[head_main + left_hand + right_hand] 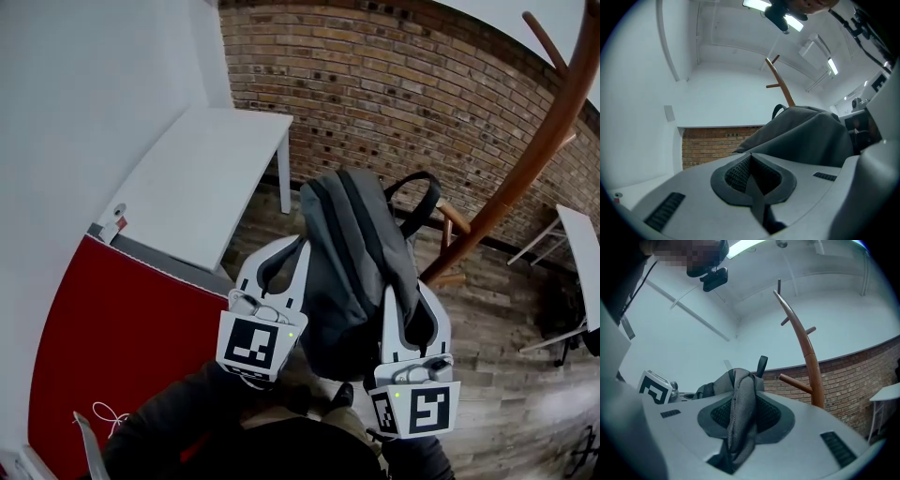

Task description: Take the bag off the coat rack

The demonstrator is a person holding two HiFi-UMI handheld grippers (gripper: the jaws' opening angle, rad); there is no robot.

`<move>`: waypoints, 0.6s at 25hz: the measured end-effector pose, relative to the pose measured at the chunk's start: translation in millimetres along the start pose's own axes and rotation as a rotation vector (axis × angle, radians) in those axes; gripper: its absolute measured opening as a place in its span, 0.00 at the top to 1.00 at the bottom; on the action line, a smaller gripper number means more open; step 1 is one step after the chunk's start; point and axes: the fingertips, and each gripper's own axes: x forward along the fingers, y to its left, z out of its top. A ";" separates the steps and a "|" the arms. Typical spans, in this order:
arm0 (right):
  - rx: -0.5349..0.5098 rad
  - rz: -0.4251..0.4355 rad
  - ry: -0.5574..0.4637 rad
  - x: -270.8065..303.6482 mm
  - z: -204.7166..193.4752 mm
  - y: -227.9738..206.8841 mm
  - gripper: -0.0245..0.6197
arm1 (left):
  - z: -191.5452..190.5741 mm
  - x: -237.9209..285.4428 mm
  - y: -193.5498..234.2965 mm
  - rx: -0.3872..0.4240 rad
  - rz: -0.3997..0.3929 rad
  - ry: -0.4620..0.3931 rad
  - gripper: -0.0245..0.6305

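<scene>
Grey fabric backpack (pixel 352 272) is hanging clear of the curved wooden coat rack (pixel 534 159). My left gripper (pixel 279 261) and right gripper (pixel 412 302) are clamping its straps. Next, I reckon, I'm carrying it away steadily.

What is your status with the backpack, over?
Right gripper shut on mesh strap. Left gripper shut on thin dark strap. Gray backpack clear of coat rack. Nothing in the way.

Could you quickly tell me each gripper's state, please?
Left gripper: closed, seemingly pinching a thin strip of the bag.
Right gripper: closed on the bag's mesh strap.
</scene>
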 end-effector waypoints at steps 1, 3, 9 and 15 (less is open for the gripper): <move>0.001 0.002 -0.002 -1.5 -0.7 1.1 0.82 | -3.3 -1.9 1.0 0.002 -0.004 0.004 0.95; 0.002 0.006 -0.005 -4.1 -2.1 3.9 0.82 | -11.8 -5.9 4.7 0.009 -0.014 0.013 0.95; 0.004 0.008 -0.008 -10.5 -4.4 4.6 0.82 | -22.0 -6.3 15.9 -0.027 0.003 0.025 0.95; 0.011 0.015 -0.007 -17.9 -7.3 9.5 0.82 | -20.8 -6.3 10.6 -0.020 -0.020 0.019 0.95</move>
